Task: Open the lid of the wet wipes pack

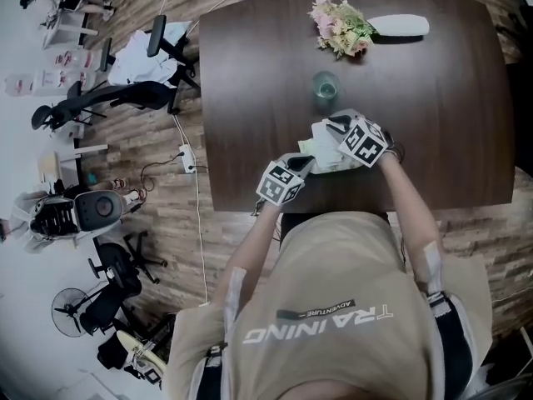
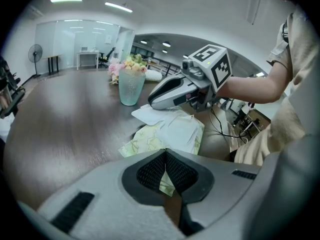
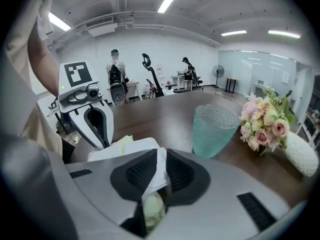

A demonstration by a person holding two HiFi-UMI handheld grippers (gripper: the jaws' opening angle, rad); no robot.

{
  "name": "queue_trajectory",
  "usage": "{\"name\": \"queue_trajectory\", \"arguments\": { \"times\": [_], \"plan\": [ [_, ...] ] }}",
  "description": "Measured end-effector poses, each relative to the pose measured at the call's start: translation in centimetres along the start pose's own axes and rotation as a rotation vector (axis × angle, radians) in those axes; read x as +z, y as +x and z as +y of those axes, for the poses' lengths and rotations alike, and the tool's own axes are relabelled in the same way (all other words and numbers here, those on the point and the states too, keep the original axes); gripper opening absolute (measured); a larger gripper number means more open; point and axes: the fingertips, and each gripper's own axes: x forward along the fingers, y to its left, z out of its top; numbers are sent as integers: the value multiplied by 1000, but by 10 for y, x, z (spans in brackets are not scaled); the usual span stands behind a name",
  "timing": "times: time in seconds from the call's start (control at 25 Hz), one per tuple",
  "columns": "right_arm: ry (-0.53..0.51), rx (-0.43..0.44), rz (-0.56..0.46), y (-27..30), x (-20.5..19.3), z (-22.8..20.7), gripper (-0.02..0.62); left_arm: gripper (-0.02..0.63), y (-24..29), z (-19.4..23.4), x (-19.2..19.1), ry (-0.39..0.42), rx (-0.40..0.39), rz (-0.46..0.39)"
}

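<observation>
Right gripper [image 3: 160, 156] is clenched on the white lid [image 3: 135, 148] of the wet wipes pack [image 2: 172, 134]: the flap runs up between its two pads, with the green of the pack showing just beneath them. Left gripper [image 2: 165, 152] faces it from the opposite end. Its pads meet at the tips and a corner of the pack is nipped between them, so it appears to be pinning the pack down.

The pack lies between the two grippers, near the edge of the surface [image 1: 433, 115] closest to the person. It looks creased and slightly bunched. In the left gripper view, the flap is raised off the top of the pack on the side towards the right gripper, while its other edge appears to be joined to the pack.

My reading is that the task is well under way but unfinished. The lid has been caught and partly lifted. What remains is to peel it back far enough to uncover the opening while the other end stays held. I cannot tell whether the opening is already exposed.

Just beyond the right gripper stands a pale green glass [image 3: 212, 129], apart from the pack. Farther off in the same direction are a bunch of pink flowers [image 3: 265, 121] and a white vase [image 3: 300, 154] lying on its side.
</observation>
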Motion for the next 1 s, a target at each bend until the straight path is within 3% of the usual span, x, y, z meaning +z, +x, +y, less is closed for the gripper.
{"name": "queue_trajectory", "arguments": {
  "times": [0.24,0.52,0.68,1.0],
  "plan": [
    [31,-66,-55,-34,1,8,26,9,-1,-4,0,76,51,14],
    [50,-130,-112,-70,-3,21,17,9,-4,-5,7,113,110,-34],
    [101,-161,-161,-92,-1,26,17,9,-15,-13,27,134,117,-107],
    [62,-264,-208,-132,21,27,17,9,-56,-35,101,219,144,-309]
  ]
}}
